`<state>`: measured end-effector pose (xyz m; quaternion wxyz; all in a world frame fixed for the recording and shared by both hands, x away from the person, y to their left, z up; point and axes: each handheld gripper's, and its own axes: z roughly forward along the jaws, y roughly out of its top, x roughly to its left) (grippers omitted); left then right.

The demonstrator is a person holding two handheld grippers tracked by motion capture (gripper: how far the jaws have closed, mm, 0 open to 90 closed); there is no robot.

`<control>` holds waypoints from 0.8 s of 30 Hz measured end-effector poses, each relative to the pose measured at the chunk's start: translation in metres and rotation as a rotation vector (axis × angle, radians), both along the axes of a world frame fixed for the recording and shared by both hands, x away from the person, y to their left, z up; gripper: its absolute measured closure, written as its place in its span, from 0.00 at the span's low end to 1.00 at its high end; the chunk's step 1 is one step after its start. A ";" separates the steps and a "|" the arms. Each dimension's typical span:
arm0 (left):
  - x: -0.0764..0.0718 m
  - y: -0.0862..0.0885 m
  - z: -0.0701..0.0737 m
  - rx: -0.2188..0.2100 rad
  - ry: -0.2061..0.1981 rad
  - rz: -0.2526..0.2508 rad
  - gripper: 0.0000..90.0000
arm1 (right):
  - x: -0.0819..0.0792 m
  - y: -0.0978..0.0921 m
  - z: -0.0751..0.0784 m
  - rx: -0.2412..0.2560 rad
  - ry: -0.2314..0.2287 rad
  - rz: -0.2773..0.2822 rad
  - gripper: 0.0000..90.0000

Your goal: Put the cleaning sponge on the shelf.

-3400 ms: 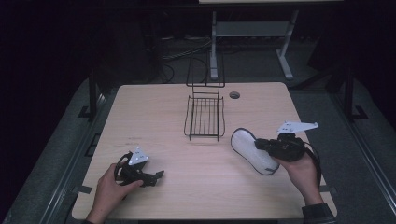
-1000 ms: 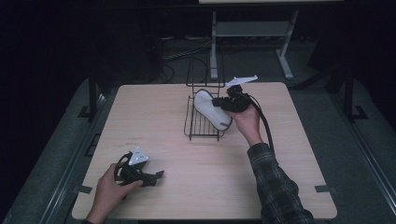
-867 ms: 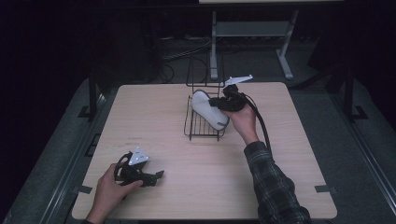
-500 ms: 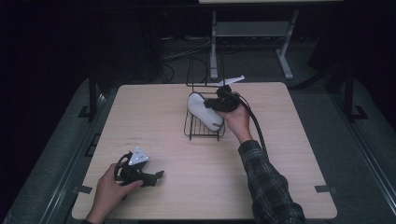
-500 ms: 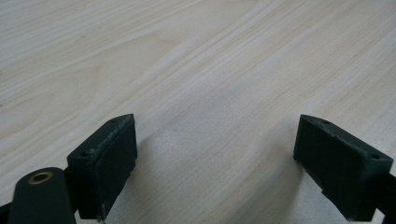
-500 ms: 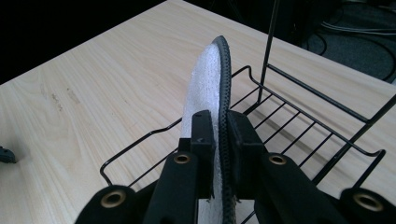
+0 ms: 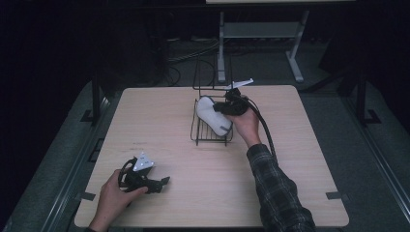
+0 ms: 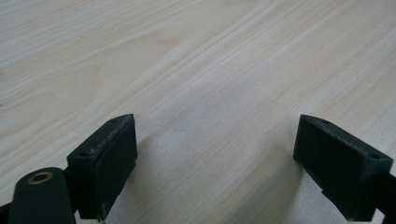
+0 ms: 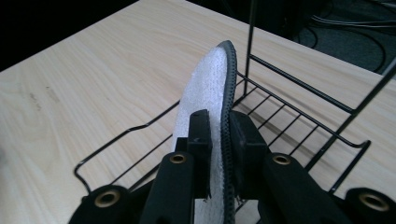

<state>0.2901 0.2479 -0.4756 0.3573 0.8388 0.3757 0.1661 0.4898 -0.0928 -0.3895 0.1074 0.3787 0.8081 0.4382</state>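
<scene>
R claw (image 9: pixel 215 140) clamped on insole (image 9: pixel 210 93), edge-up over wire rack (image 7: pixel 211 137). L claw (image 8: pixel 212 158) apart, idle on worktop (image 7: pixel 159 116). Risk: insole's thin & floppy, could snag rack wires or slip thru the gaps on release.
</scene>
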 end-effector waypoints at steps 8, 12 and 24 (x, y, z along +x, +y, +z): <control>0.000 0.000 0.000 -0.003 0.002 0.000 0.14 | 0.006 -0.004 -0.009 -0.027 0.000 -0.040 0.83; 0.000 0.000 0.000 -0.002 0.002 0.000 0.14 | 0.009 -0.009 -0.015 -0.031 0.013 -0.057 0.82; 0.000 0.000 0.000 -0.004 0.002 0.001 0.14 | 0.012 -0.014 -0.027 -0.078 0.024 -0.088 0.74</control>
